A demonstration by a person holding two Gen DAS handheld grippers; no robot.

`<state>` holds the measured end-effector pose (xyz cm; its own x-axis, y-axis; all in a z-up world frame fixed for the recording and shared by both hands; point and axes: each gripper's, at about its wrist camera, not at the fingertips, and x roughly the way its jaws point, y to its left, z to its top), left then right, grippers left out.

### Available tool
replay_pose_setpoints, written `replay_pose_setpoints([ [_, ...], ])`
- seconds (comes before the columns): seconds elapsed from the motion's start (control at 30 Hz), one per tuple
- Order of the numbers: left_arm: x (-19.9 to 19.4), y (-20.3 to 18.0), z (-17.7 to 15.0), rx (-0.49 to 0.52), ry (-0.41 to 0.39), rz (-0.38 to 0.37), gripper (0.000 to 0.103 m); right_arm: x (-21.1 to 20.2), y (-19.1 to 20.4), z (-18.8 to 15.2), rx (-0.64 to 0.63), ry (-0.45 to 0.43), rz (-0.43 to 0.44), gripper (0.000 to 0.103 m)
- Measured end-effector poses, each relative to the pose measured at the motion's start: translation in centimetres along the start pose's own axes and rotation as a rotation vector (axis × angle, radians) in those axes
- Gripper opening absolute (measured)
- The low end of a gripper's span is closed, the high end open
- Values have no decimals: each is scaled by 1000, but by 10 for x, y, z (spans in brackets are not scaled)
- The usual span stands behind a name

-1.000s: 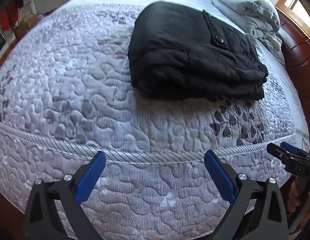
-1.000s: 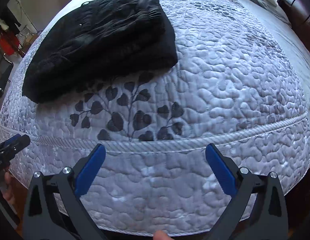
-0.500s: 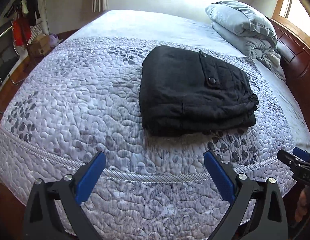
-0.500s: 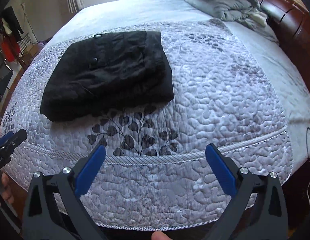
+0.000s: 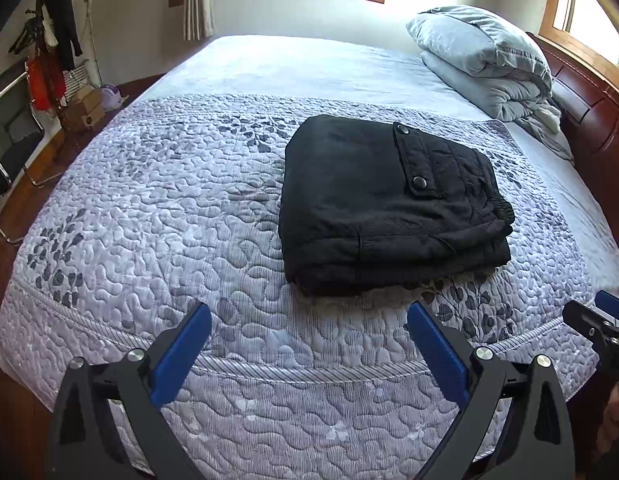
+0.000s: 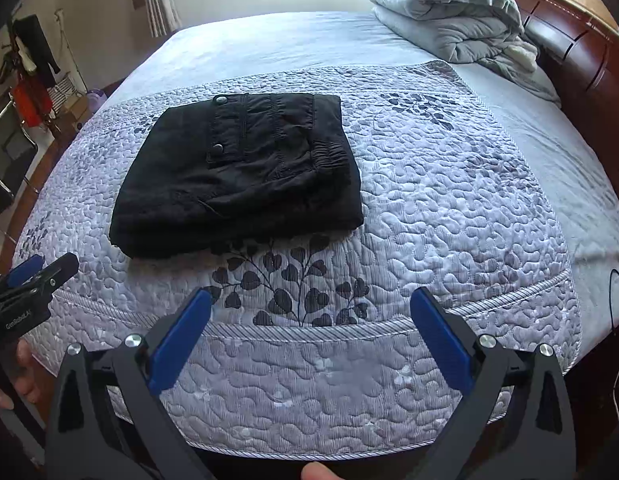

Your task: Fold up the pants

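The black pants (image 5: 385, 208) lie folded in a neat stack on the quilt (image 5: 149, 208), near the front edge of the bed. The fold looks done, and nothing looks left to do. The left gripper (image 5: 309, 344) is spread wide and holds nothing. The right gripper (image 6: 311, 330) is spread wide and empty too. Both hang by the bed edge, apart from the pants.

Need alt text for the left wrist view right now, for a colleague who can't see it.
Black pants lie folded in a neat stack on a grey quilted bed, untouched. The left claw is open and empty in the foreground, apart from the pants. The right claw's tip shows at the right edge; folded bedding sits by the headboard.
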<state>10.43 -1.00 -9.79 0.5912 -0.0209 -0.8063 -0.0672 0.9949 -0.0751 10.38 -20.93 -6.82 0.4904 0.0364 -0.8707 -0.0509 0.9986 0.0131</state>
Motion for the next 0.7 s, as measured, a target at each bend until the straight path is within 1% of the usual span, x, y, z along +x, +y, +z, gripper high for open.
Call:
replay_pose_setpoints([
  [0.33, -3, -4, 5, 27, -10, -11, 99, 6, 6, 2, -3, 7, 11, 100],
  [0.7, -1, -2, 9, 20, -8, -17, 99, 11, 4, 6, 12, 10, 18, 100],
])
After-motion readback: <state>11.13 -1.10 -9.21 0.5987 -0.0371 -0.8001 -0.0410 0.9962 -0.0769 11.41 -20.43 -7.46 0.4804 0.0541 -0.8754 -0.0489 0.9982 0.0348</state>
